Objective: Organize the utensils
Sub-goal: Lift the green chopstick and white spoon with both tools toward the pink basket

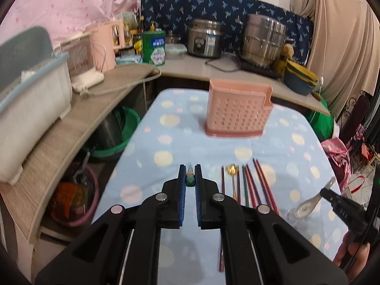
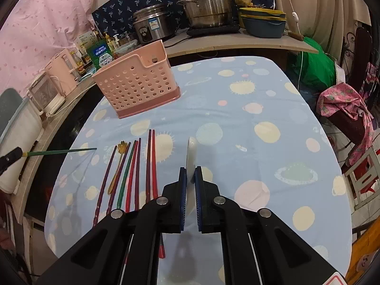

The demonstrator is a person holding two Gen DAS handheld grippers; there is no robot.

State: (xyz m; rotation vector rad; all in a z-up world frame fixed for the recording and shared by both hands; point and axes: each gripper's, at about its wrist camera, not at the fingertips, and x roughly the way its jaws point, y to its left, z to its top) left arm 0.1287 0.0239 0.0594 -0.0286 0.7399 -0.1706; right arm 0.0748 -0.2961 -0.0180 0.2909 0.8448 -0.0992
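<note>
A pink perforated utensil basket (image 1: pixel 237 110) stands at the far end of the blue dotted table (image 1: pixel 166 128); it also shows in the right wrist view (image 2: pixel 135 83). My left gripper (image 1: pixel 190 169) is shut on a green chopstick (image 1: pixel 190 180), seen end-on; in the right wrist view that green chopstick (image 2: pixel 61 151) sticks out level above the table's left side. My right gripper (image 2: pixel 189 169) is shut on a white ceramic spoon (image 2: pixel 191 152), held off the table; it also shows in the left wrist view (image 1: pixel 308 204). Several coloured chopsticks (image 2: pixel 135 166) and a gold spoon (image 2: pixel 117 163) lie in a row on the table.
A curved wooden counter (image 1: pixel 78 123) runs along the left and back, with a rice cooker (image 1: pixel 206 38), steel steamer pot (image 1: pixel 263 42), pink kettle (image 1: pixel 104 45) and a white bin (image 1: pixel 30 95). A green basin (image 1: pixel 118 133) sits under it. Pink cloth (image 2: pixel 344 104) lies at the right.
</note>
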